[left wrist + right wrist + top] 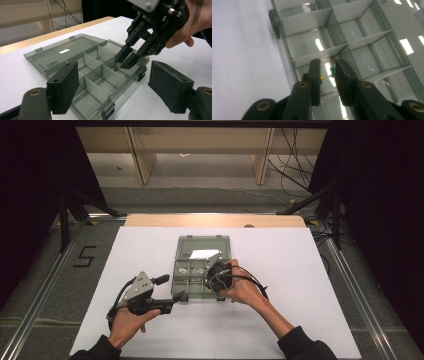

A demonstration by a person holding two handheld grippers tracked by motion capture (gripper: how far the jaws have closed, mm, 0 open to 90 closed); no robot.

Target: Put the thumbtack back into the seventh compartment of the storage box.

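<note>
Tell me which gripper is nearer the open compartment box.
Right. The right gripper dips into the compartment box at its near right corner; the left gripper rests on the table just off its left front corner.

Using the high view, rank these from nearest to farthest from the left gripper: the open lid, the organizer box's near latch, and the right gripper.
1. Near latch, just right of the left gripper, on the box's front edge.
2. Right gripper, farther right, over the organizer box.
3. Open lid, lying flat on the far side.
</note>
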